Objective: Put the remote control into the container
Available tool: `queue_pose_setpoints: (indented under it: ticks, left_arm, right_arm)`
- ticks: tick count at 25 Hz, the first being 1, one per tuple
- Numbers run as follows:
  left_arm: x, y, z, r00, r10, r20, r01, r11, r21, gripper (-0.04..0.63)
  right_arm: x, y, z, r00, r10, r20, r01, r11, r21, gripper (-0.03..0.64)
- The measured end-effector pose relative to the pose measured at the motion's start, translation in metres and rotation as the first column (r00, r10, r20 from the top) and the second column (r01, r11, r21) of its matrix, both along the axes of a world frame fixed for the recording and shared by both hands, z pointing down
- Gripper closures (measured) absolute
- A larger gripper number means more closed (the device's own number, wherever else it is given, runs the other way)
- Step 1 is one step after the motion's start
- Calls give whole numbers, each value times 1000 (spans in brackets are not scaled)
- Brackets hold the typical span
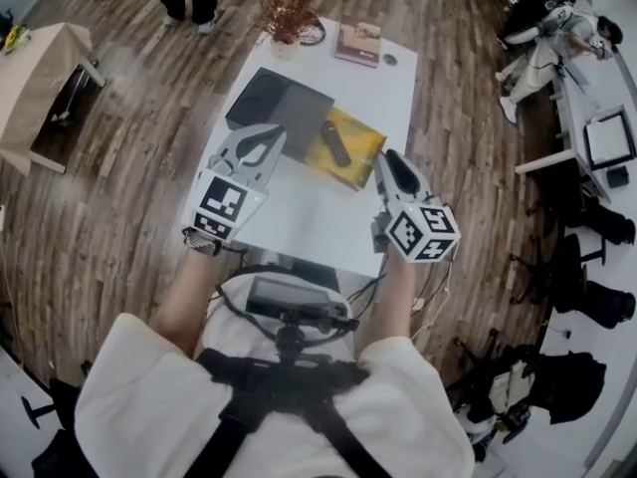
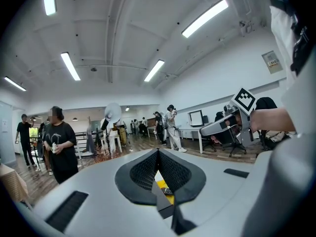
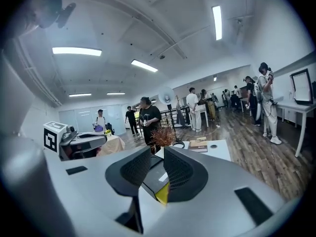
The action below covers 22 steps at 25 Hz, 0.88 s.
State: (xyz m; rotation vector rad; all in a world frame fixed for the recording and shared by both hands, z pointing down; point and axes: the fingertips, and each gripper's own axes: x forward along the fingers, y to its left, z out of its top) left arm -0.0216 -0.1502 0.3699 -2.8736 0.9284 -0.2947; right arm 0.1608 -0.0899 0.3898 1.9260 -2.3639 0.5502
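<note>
The black remote control (image 1: 334,142) lies inside the yellow container (image 1: 350,152) at the middle of the white table (image 1: 299,217). A dark grey flat box (image 1: 279,103) lies against the container's left side. My left gripper (image 1: 271,135) hovers over the table just left of the container, its tips touching with nothing between them. Through its jaws in the left gripper view (image 2: 158,152) I see a sliver of the container (image 2: 160,180) and the remote (image 2: 167,190). My right gripper (image 1: 390,157) hangs right of the container, a narrow empty gap between its pads (image 3: 157,154).
At the table's far end stand a wire basket with dried twigs (image 1: 289,8), a brown book (image 1: 358,40) and a small round object (image 1: 389,60). A cloth-covered side table (image 1: 40,78) stands left. Several people stand around on the wooden floor, and desks line the right wall.
</note>
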Motion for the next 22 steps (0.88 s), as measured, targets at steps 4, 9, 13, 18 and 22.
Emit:
queue_pose_setpoints:
  ticks: [4, 9, 13, 18, 22]
  left_arm:
    - [1, 2, -9, 1000, -1, -11, 1, 1000, 12, 584]
    - [-3, 0, -23, 999, -29, -45, 29, 1000, 9, 583]
    - [-4, -2, -37, 998, -35, -53, 37, 999, 31, 584]
    - [-1, 0, -56, 999, -24, -47, 28, 997, 77, 583]
    - [5, 3, -72, 999, -8, -47, 13, 993, 113, 584]
  right_arm:
    - [-3, 6, -17, 1000, -5, -25, 6, 999, 38, 555]
    - [-4, 13, -44, 999, -2, -45, 7, 995, 95, 591]
    - [-2, 17, -62, 998, 7, -63, 2, 992, 130, 609]
    - [-8, 22, -89, 996, 6, -93, 12, 983, 183, 611]
    - [-14, 26, -110, 995, -8, -99, 30, 973, 228, 611]
